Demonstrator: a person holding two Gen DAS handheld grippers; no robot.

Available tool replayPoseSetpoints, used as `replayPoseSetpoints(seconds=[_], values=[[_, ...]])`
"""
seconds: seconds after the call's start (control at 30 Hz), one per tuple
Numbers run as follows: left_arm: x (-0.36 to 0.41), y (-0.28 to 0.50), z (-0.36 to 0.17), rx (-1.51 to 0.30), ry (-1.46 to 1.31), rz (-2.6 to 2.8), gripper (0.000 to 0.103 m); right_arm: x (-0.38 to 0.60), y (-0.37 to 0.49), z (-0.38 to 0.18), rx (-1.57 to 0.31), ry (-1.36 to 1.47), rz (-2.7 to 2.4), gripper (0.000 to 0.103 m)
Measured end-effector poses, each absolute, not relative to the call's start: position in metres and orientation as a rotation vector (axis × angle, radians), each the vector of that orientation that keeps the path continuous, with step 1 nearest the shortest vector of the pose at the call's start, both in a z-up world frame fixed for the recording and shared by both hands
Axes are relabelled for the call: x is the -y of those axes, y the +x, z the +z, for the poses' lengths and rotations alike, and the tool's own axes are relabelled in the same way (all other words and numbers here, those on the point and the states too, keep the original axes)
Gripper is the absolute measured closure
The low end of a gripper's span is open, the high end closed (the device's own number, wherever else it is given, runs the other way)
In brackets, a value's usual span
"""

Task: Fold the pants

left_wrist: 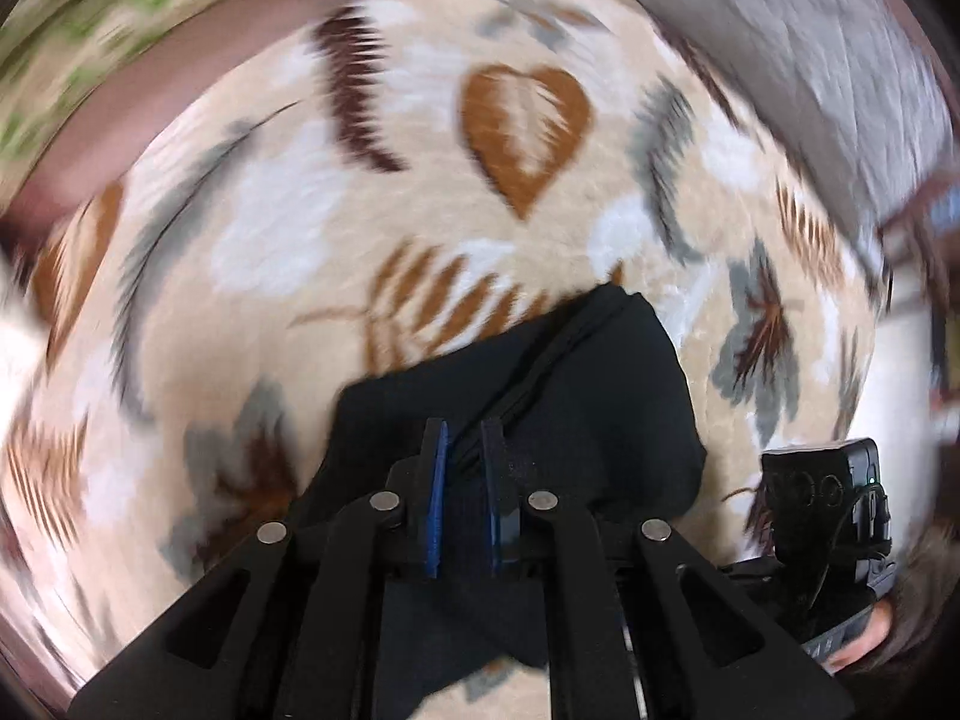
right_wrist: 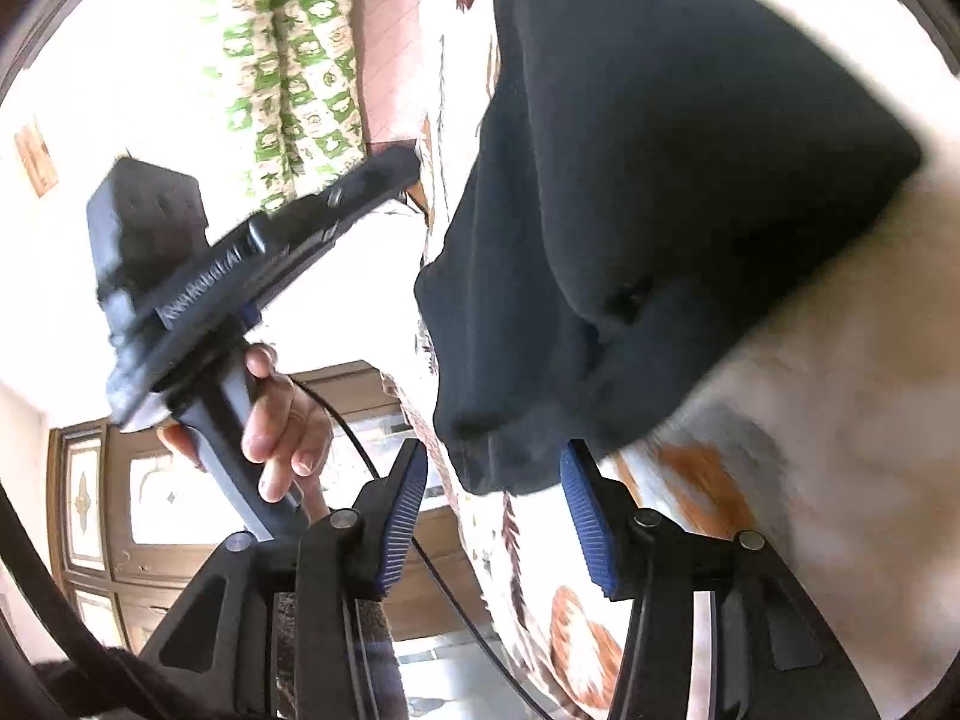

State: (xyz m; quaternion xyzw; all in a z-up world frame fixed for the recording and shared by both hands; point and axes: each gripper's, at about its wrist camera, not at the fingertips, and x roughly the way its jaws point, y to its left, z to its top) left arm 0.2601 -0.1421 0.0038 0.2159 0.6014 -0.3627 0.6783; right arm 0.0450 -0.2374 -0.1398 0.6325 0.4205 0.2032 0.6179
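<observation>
Black pants lie bunched on the leaf-print blanket — left gripper pinching a fold (pads nearly together), right gripper spread apart, gripping nothing.

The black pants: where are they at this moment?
The black pants lie bunched on the leaf-patterned blanket, low and centre in the left wrist view, just ahead of the left gripper; in the right wrist view they fill the upper right.
</observation>
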Motion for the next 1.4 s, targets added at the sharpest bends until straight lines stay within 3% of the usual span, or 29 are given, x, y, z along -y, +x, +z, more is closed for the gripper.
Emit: replayPoseSetpoints(seconds=[0.17,0.4,0.73,0.9,1.03,1.2,1.23,1.37,1.4], values=[[0.054,0.26,0.014,-1.386,0.227,-0.626,0.095,0.252,0.041,-0.101,-0.975,1.246,0.481,0.054],[-0.084,0.236,0.016,-1.396,-0.081,-0.404,0.095,0.152,0.071,-0.041,-1.037,0.511,0.572,0.043],[-0.176,0.231,-0.008,-1.417,-0.263,-0.323,0.095,0.008,0.08,-0.065,-0.956,-0.328,0.493,0.042],[-0.189,0.236,-0.019,-1.427,-0.345,-0.358,0.095,-0.02,0.095,-0.086,-0.973,-0.465,0.464,0.041],[-0.194,0.238,-0.025,-1.429,-0.37,-0.375,0.095,-0.038,0.102,-0.092,-0.933,-0.568,0.432,0.032],[-0.193,0.241,-0.035,-1.445,-0.385,-0.398,0.095,-0.034,0.116,-0.094,-0.934,-0.551,0.405,0.032],[-0.192,0.242,-0.037,-1.451,-0.389,-0.404,0.095,-0.034,0.116,-0.095,-0.927,-0.556,0.405,0.035],[-0.188,0.245,-0.045,-1.469,-0.417,-0.425,0.095,-0.028,0.12,-0.093,-0.898,-0.561,0.397,0.072],[-0.188,0.246,-0.047,-1.473,-0.43,-0.43,0.093,-0.026,0.122,-0.092,-0.888,-0.564,0.393,0.076]])
